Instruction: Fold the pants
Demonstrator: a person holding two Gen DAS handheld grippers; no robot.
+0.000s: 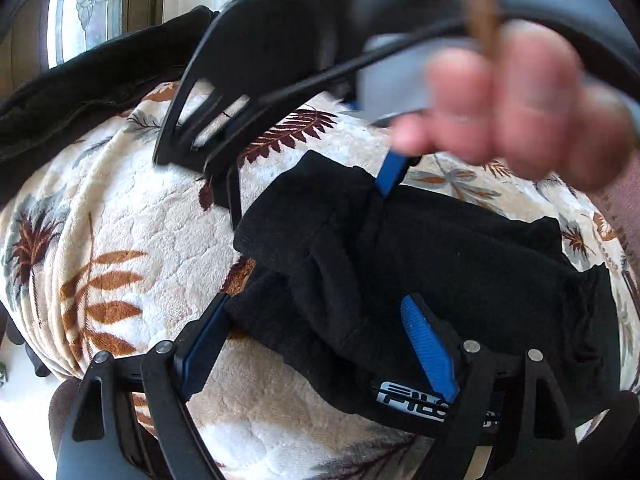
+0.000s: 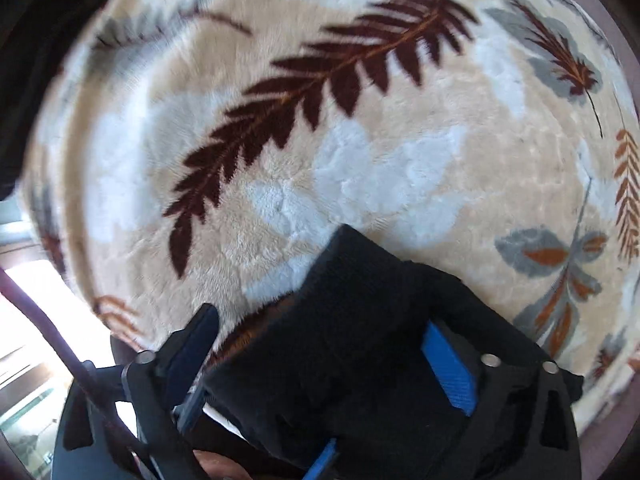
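The black pants (image 1: pixel 420 256) lie bunched on a cream blanket with leaf prints (image 1: pixel 132 224). My left gripper (image 1: pixel 316 344) is open with wide-set blue pads; the black fabric lies between and over its fingers. The right gripper (image 1: pixel 304 160) shows in the left wrist view above the pants, held by a blurred hand (image 1: pixel 516 108), one blue pad (image 1: pixel 390 172) touching the cloth's upper edge. In the right wrist view my right gripper (image 2: pixel 320 344) is open, with a fold of the black pants (image 2: pixel 352 344) lying between its blue pads.
A second dark garment (image 1: pixel 92 88) lies along the blanket's far left edge. A window (image 1: pixel 88 4) stands behind it. The blanket (image 2: pixel 360 140) stretches ahead of the right gripper. The blanket's edge drops off at the left (image 2: pixel 24 280).
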